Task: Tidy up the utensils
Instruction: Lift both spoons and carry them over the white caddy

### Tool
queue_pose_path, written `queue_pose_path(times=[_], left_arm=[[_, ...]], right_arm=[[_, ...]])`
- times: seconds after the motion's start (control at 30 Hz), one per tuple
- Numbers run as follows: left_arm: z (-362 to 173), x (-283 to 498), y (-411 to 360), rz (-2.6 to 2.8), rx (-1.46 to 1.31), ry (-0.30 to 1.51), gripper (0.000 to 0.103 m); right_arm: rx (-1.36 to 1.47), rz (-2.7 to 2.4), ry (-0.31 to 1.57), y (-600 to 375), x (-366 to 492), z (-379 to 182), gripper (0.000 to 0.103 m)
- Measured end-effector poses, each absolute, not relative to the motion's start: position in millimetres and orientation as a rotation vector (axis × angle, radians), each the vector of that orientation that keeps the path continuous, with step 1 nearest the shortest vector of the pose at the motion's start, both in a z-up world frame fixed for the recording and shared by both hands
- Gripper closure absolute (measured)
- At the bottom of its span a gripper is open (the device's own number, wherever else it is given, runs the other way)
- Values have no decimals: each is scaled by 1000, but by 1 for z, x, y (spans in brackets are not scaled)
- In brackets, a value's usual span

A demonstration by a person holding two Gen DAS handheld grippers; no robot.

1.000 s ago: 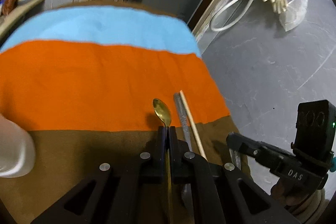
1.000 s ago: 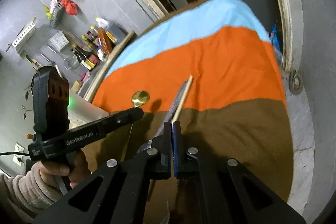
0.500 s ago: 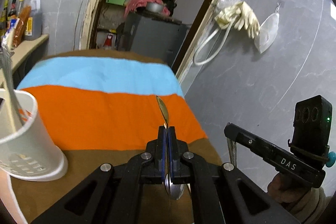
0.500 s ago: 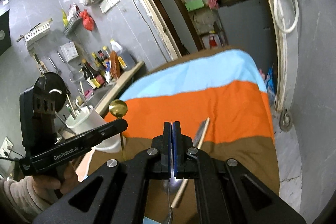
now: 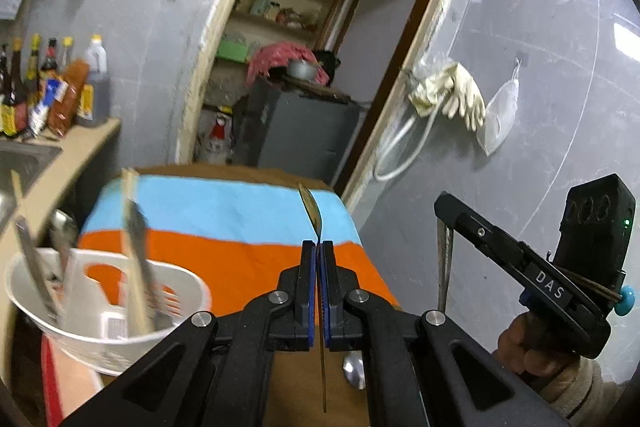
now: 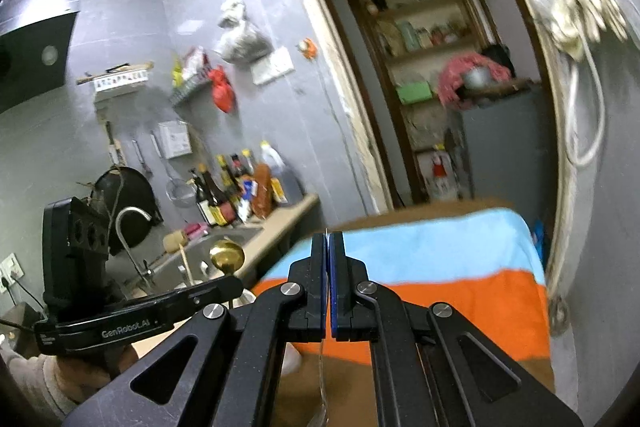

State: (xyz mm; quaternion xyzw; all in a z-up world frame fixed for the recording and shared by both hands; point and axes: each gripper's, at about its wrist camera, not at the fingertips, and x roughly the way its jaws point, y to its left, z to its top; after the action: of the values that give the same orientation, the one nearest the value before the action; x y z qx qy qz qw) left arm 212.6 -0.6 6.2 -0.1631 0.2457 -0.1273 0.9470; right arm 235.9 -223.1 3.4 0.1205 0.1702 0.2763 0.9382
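Observation:
My left gripper (image 5: 319, 245) is shut on a gold spoon (image 5: 311, 209), bowl up, lifted above the striped cloth. The spoon's bowl (image 6: 227, 255) also shows in the right wrist view above the left gripper (image 6: 234, 285). My right gripper (image 6: 328, 239) is shut on a silver spoon, seen edge-on between its pads; its handle (image 5: 445, 259) hangs below the right gripper (image 5: 440, 203) and its bowl (image 5: 354, 373) shows low down. A white utensil holder (image 5: 96, 339) with several utensils stands at the left.
The table carries a cloth of blue, orange and brown stripes (image 5: 224, 219). A counter with bottles (image 5: 52, 95) and a sink (image 6: 224, 239) is to the left. A doorway with shelves and a dark cabinet (image 5: 304, 131) lies beyond the table. Gloves hang on the right wall (image 5: 452, 99).
Both grippers have risen from the cloth with their spoons and tilted up. The white holder has come closer in the left wrist view. The chopstick and grey utensil left view.

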Motion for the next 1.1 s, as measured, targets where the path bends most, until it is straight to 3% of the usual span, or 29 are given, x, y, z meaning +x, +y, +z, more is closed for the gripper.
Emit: queue_pose_path(times=[0.63,1.1], left_arm=[[25,178,164,76,-431,321,101],[-9,204,192,144,-466,306,101]], right_arm=[[238,612,147,-96,248,36,101],[201,579,153,-50,274,9,101]])
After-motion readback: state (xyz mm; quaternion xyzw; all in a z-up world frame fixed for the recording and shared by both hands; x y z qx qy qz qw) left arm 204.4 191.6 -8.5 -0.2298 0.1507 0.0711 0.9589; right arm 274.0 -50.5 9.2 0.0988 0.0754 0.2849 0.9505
